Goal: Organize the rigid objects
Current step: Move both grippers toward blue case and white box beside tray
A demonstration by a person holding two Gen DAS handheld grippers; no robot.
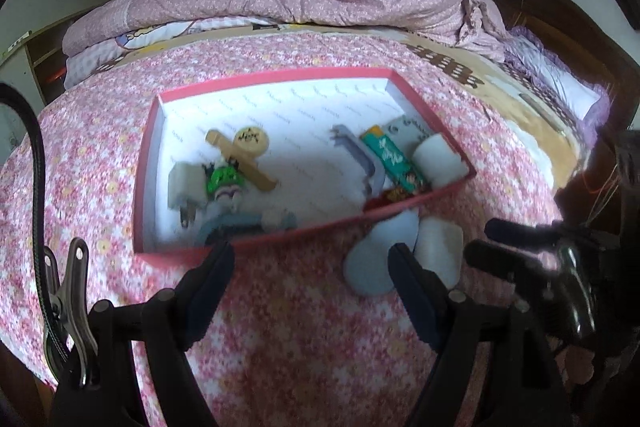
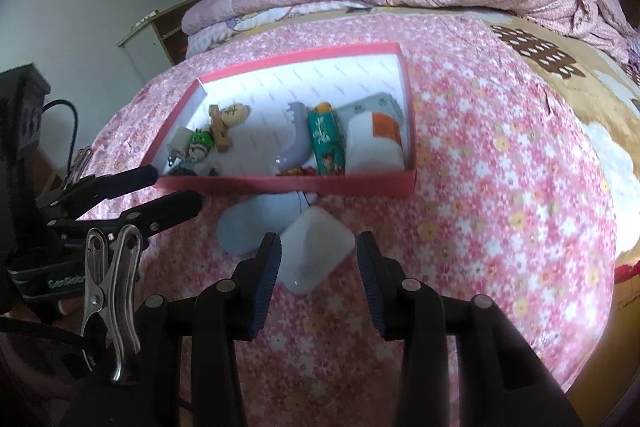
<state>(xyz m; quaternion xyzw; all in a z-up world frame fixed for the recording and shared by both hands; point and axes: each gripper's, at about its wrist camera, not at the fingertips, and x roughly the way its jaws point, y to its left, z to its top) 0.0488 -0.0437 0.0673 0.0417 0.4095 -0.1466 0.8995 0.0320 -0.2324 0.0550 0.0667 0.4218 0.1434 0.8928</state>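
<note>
Lying on a pink flower-print bedspread (image 2: 500,163) is a shallow red cardboard box with a white patterned lining (image 2: 408,183), holding sorted items: a pale wooden cross-shaped piece with a round disc (image 1: 240,153), a green-helmeted toy figure (image 1: 224,181), a white plug adapter (image 1: 185,189), a grey plastic bracket (image 2: 298,143), a green printed carton (image 2: 326,143) and a white container with an orange label (image 2: 374,149).

Resting outside the box, just beside its near wall, are a white rounded-square plastic case (image 2: 316,251) and a pale blue oval object (image 2: 252,223), the two touching each other.

Hovering over the case is the right gripper (image 2: 318,283), its jaws standing apart on either side of it and not pressing on it. The left gripper (image 1: 310,277) is hanging wide open near the box's front wall, holding nothing.
</note>
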